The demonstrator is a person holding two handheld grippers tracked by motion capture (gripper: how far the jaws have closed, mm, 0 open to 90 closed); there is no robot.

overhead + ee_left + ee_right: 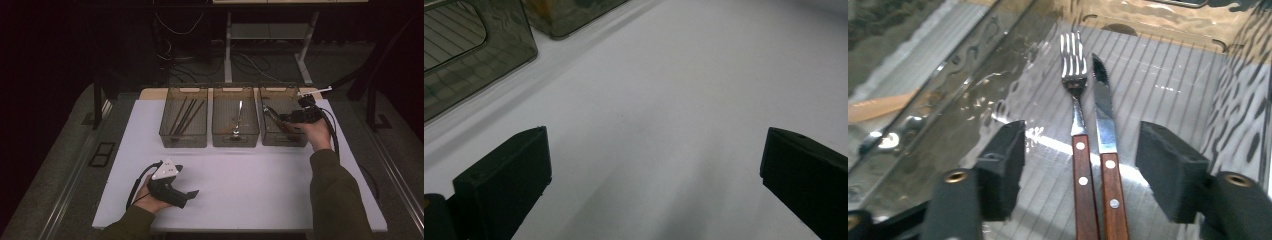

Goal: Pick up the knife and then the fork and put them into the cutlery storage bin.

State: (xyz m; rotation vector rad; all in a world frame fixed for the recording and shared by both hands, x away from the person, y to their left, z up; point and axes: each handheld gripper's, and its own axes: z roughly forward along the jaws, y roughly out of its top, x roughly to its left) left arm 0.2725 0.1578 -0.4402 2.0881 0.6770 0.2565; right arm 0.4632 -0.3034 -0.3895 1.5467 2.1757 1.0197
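Near half of table (250,195) bare; free passage between the hands. Far edge blocked by three bins (233,122) side by side, narrow gaps. Right gripper (287,119) inside right bin (1168,20); walls close on both sides, fork (1075,90) and knife (1104,105) on its floor between the spread jaws.

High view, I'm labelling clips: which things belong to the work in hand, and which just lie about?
In hand: right gripper, open over the fork and knife in the right bin.

Lying about: left gripper, chopsticks bin, middle bin.
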